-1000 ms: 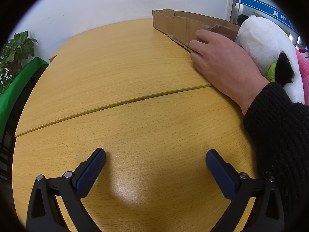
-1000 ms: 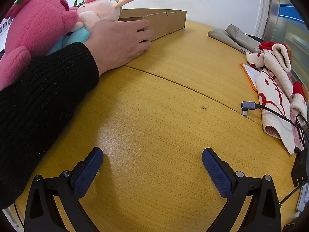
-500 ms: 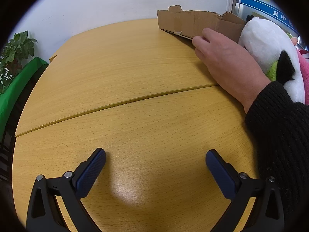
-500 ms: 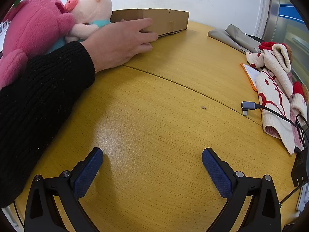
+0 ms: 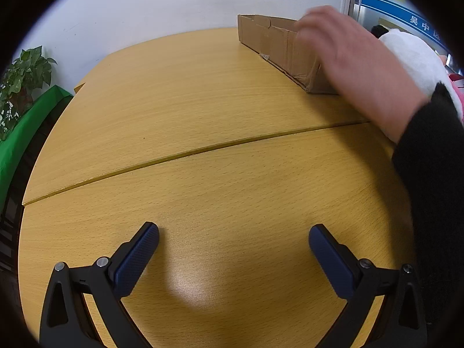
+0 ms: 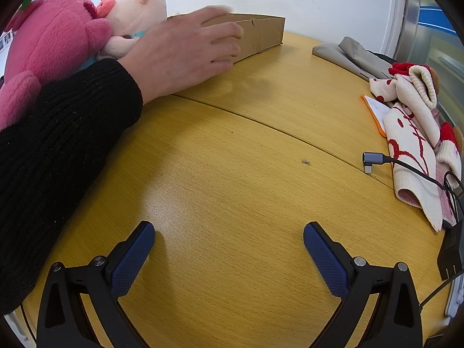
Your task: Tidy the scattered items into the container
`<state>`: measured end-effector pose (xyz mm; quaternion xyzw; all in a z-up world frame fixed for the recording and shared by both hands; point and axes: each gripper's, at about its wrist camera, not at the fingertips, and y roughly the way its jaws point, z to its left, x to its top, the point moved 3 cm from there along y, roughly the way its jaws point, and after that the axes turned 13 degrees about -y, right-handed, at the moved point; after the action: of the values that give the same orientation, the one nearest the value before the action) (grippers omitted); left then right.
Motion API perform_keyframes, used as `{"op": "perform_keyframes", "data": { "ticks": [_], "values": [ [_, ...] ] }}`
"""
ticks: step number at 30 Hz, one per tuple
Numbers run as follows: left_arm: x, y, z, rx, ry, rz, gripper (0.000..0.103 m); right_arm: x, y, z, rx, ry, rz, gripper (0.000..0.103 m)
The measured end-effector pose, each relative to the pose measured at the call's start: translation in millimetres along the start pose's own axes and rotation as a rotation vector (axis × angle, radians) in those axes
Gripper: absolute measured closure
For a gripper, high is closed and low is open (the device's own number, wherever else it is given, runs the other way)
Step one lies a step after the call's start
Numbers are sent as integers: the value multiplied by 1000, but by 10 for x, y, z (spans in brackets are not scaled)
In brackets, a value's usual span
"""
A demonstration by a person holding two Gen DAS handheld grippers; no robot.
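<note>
Right wrist view: right gripper [image 6: 229,243] spread wide and empty; left gripper [image 5: 233,245] likewise; cardboard box [image 6: 255,37] far ahead-left under a bare hand [image 6: 185,55], plush toys [image 6: 55,37] beside; closing in risks striking that hand or shoving the light box.

A round yellow wood-grain table [image 5: 179,110], split by a curved seam, stands against a plain white wall [image 5: 162,3]. Left of the table: a green-leaved potted plant [image 5: 23,72] above a green cloth-covered surface [image 5: 26,121]. Right of the table: a metal-framed glass door with a blue stripe [image 6: 429,26]. A diffuse light reflection shows on the tabletop.
</note>
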<state>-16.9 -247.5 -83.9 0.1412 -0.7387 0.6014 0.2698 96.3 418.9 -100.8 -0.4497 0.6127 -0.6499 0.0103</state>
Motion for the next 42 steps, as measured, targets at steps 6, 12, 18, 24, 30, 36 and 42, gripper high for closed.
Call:
{"op": "perform_keyframes", "data": {
  "ticks": [6,12,18,24,30,36,42],
  "values": [
    [1,0,1,-1,1,0,0,1,0,-1,0,0,0,0],
    [2,1,1,-1,2,0,0,0,0,-1,0,0,0,0],
    [2,0,1,-2,3,1,0,1,0,-1,0,0,0,0],
    [3,1,1,-3,4,1,0,1,0,-2,0,0,0,0],
    [3,1,1,-3,5,1,0,1,0,-2,0,0,0,0],
    [2,1,0,-6,9,2,0,0,1,-1,0,0,0,0],
    [4,1,0,-7,11,2,0,0,0,-1,0,0,0,0]
  ]
}}
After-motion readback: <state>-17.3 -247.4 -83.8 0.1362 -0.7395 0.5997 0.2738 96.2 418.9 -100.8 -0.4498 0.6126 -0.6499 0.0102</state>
